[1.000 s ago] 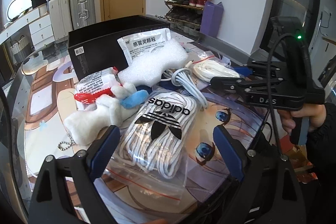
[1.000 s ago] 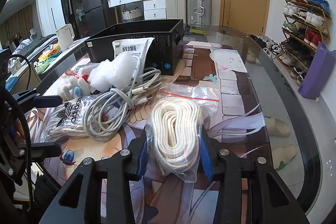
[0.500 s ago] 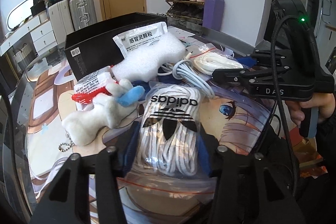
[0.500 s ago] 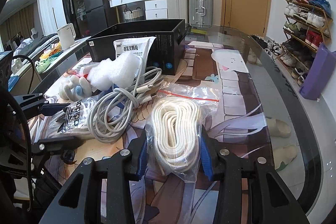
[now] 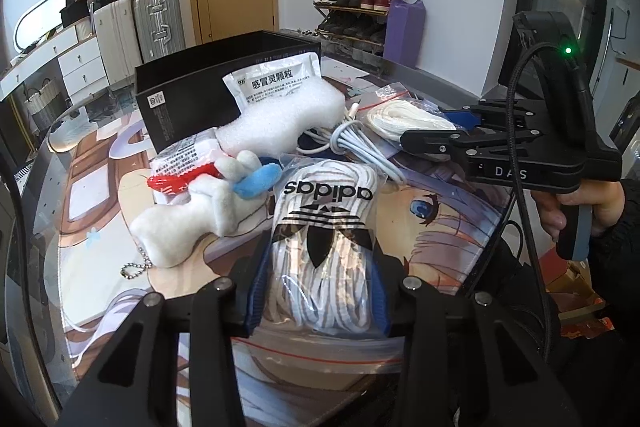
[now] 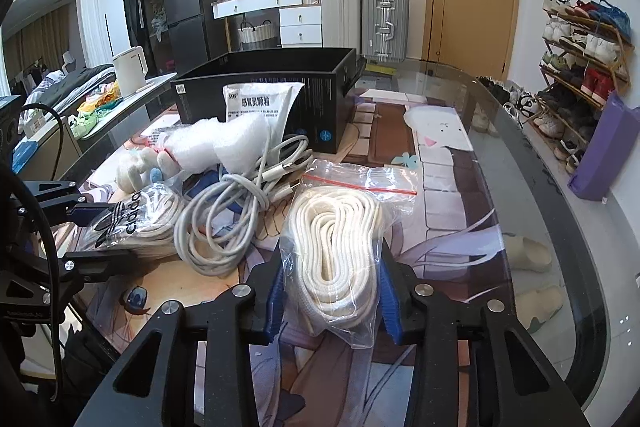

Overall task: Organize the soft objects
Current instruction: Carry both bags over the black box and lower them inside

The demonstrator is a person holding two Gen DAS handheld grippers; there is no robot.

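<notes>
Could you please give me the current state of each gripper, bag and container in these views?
left gripper: shut on adidas lace bag
adidas lace bag: gripped, zip sealed
right gripper: shut on white rope bag
white rope bag: gripped, zip sealed
black box: open-topped
white cable: coiled, loose

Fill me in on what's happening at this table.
A person is sorting soft items with two handheld grippers. The left gripper is shut on an adidas bag of white laces; the right gripper is shut on a zip bag of cream rope. Both bags look to be still on the desk mat. A white cable coil, foam piece, plush keychain and medicine sachet wait beside the open black box.
</notes>
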